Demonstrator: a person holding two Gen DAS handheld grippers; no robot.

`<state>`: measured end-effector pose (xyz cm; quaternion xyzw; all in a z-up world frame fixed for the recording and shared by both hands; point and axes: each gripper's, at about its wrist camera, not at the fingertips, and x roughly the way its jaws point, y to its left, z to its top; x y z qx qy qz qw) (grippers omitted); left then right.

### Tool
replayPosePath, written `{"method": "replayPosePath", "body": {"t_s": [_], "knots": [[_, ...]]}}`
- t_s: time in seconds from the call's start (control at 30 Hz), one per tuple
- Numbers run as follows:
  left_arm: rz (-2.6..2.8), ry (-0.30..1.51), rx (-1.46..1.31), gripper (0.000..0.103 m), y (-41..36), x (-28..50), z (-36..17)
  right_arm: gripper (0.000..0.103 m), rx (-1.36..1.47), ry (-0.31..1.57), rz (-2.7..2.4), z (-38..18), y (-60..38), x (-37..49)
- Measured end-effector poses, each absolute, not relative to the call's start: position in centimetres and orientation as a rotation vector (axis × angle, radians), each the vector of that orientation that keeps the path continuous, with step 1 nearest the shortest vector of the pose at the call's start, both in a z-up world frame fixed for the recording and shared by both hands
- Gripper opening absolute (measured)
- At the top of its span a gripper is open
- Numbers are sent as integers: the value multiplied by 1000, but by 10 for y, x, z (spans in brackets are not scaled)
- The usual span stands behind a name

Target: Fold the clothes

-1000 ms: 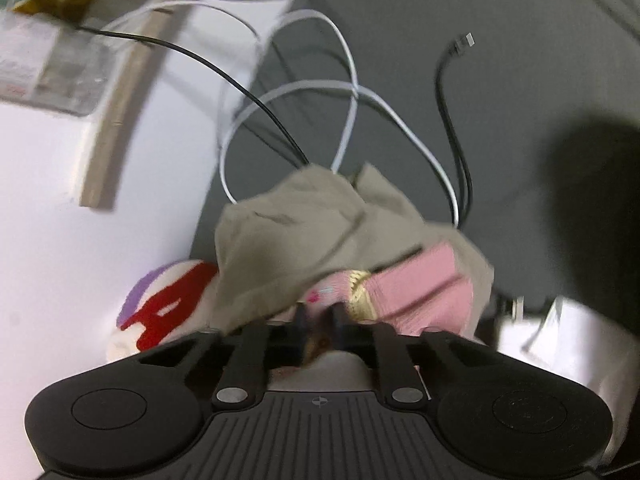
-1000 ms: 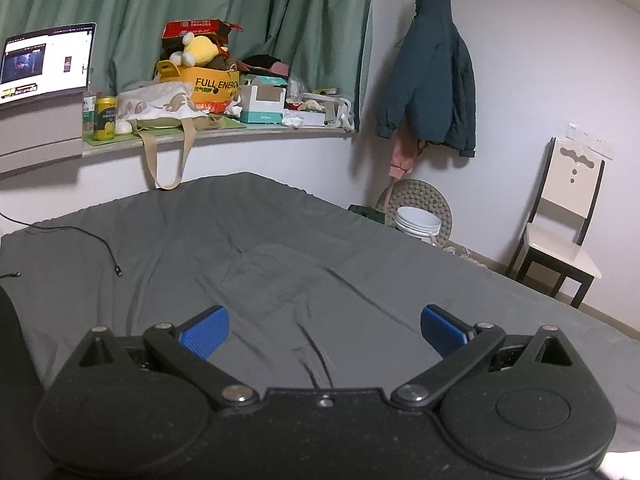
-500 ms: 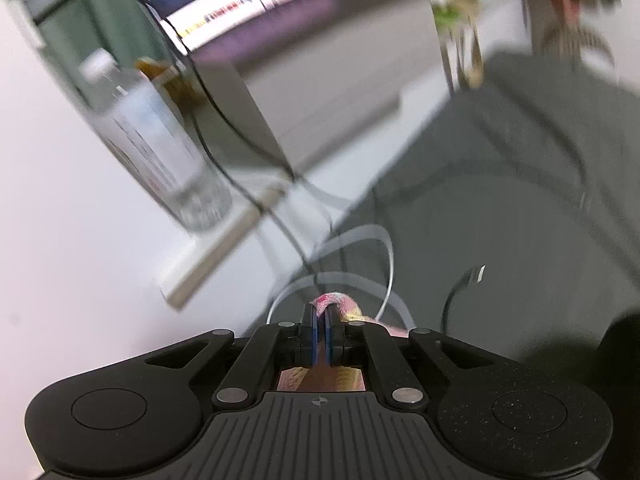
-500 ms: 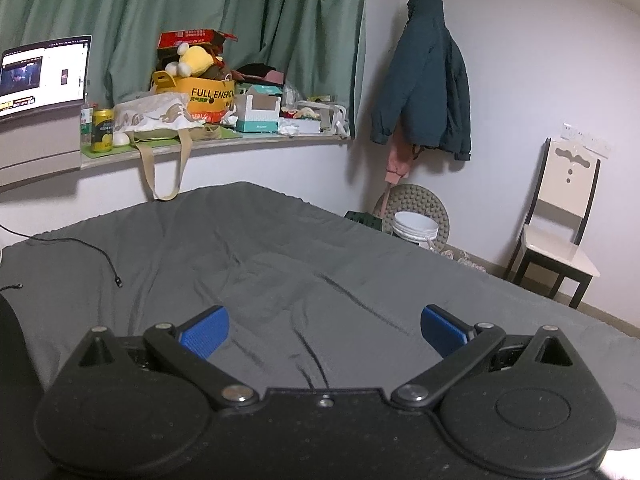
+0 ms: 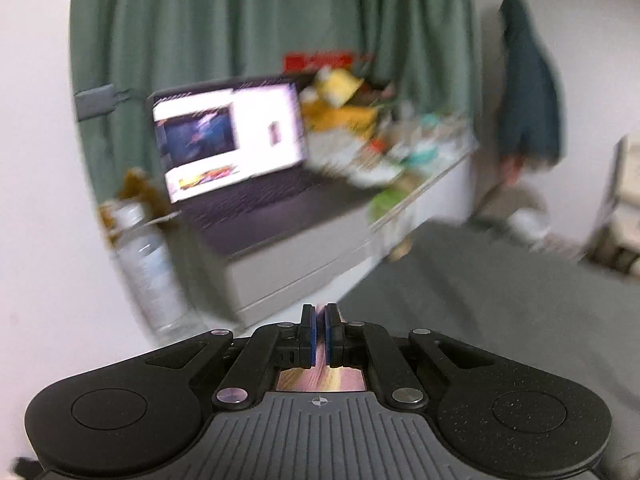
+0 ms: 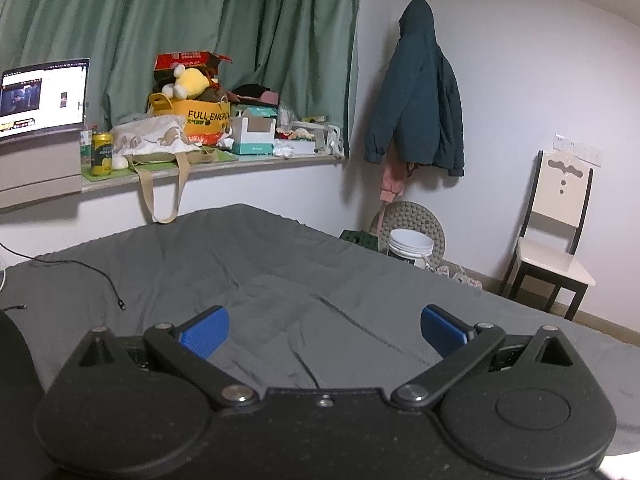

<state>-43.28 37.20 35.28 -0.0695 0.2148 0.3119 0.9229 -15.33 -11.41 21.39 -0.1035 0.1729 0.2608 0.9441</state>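
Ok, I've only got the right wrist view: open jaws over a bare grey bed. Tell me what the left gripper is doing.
Observer: The left gripper is shut on a pink garment, pinched between its blue pads.
Operator: Describe where it's aimed.
Observer: Toward the open laptop on the ledge, with a clear water bottle to the laptop's left. That view is blurred.
Operator: Confirm the right gripper is free to help.
Observer: The right gripper is open, with only the grey bed sheet between its fingers.
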Motion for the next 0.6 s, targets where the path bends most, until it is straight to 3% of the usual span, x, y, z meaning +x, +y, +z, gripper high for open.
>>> {"method": "replayPosePath", "body": {"t_s": [0.13, 0.27, 0.4, 0.47, 0.5, 0.53, 0.6], "knots": [[518, 285, -77, 0, 329, -412, 415, 103, -204, 329, 549, 224, -112, -162], [457, 352, 13, 0, 295, -394, 458, 103, -211, 300, 563, 237, -108, -177], [501, 454, 30, 7, 287, -411, 454, 103, -246, 243, 569, 254, -108, -201], [533, 493, -18, 20, 292, -433, 442, 103, -274, 195, 578, 263, -110, -214], [556, 499, -53, 45, 297, -448, 435, 103, -281, 177, 574, 267, -110, -218], [578, 504, -88, 75, 301, -463, 428, 103, -288, 162, 571, 271, -110, -222], [660, 466, -144, 99, 314, -491, 406, 103, -293, 145, 569, 282, -111, -227]]}}
